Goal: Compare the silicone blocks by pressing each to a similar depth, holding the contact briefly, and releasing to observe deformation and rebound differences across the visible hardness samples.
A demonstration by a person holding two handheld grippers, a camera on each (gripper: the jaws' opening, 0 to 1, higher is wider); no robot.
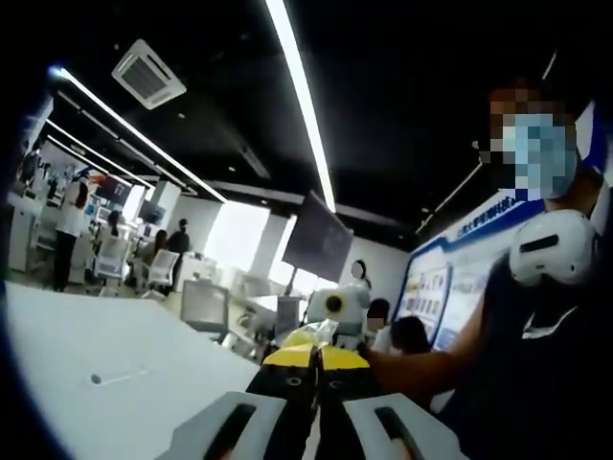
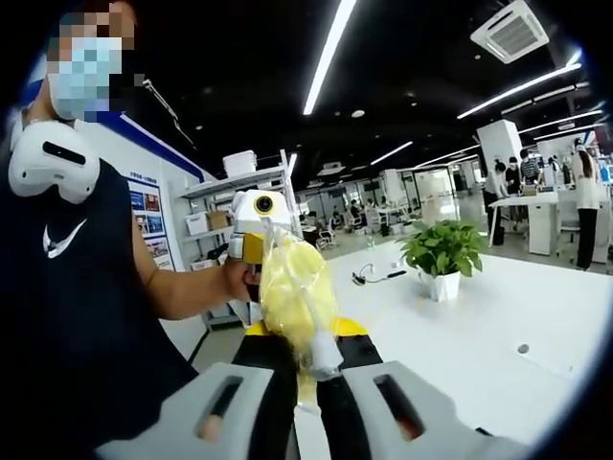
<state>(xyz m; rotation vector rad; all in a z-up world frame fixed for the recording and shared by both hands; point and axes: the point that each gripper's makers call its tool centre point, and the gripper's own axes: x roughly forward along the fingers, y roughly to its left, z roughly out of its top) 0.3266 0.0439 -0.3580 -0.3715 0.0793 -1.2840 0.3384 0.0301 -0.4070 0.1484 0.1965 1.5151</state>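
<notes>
The clear bag (image 2: 299,299) hides whatever yellow stuff is inside, can't tell what it is. It also covers the right gripper (image 2: 308,353) tips. Wall posters (image 1: 448,292) are too blurry to read.

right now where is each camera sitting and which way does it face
Left gripper view: rides the left claw, facing the right claw over a white table; the person's arm and dark shirt show at right.
Right gripper view: rides the right claw, shut on a yellow bag, facing the left claw; arm and shirt show at left.
Shared: the two claws face each other, with bag, person and table between.
</notes>
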